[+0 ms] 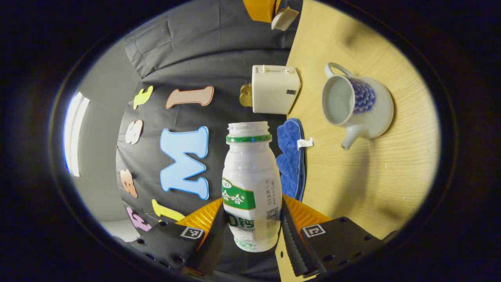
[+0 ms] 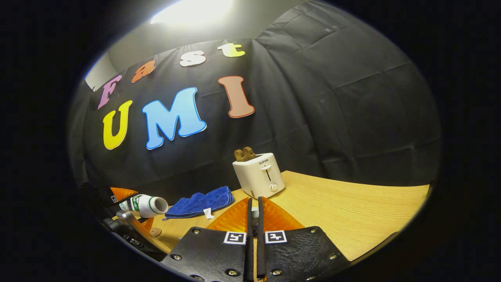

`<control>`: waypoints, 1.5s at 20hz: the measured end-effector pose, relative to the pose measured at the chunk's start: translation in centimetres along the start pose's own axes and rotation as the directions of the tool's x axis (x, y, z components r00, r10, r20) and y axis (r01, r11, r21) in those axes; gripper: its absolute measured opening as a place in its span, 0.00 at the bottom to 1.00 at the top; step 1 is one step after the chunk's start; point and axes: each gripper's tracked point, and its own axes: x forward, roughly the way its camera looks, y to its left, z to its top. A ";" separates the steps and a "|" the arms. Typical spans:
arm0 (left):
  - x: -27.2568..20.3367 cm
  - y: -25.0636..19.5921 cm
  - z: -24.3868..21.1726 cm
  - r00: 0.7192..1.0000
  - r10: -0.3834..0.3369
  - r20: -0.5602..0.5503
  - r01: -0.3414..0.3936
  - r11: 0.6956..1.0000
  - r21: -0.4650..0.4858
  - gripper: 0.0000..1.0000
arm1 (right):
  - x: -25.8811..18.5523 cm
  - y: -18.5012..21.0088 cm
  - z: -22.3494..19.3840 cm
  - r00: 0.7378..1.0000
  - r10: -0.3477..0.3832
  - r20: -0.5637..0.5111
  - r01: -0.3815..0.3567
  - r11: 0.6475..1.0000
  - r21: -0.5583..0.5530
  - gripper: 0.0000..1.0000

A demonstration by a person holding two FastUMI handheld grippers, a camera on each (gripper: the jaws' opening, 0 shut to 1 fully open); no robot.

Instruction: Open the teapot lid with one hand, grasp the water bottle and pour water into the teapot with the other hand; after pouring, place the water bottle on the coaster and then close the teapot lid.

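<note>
Right hand-held gripper (image 2: 253, 219) nearly closed, pinched item hidden | left hand-held gripper (image 1: 252, 231) clamps water bottle (image 1: 252, 184), lying horizontal, mouth toward lidless teapot (image 1: 356, 105).

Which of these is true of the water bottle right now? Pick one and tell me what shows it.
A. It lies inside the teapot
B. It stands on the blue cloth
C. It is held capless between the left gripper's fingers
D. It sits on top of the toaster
C: in the left gripper view the water bottle sits clamped between the left gripper fingers, its neck open with no cap, while the lidless teapot rests apart on the table.
</note>
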 end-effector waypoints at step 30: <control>-0.6 1.4 1.3 0.997 0.012 0.071 -0.027 0.979 0.203 0.81 | 0.0 0.0 -0.2 1.000 0.008 -0.018 -0.008 1.000 0.003 0.03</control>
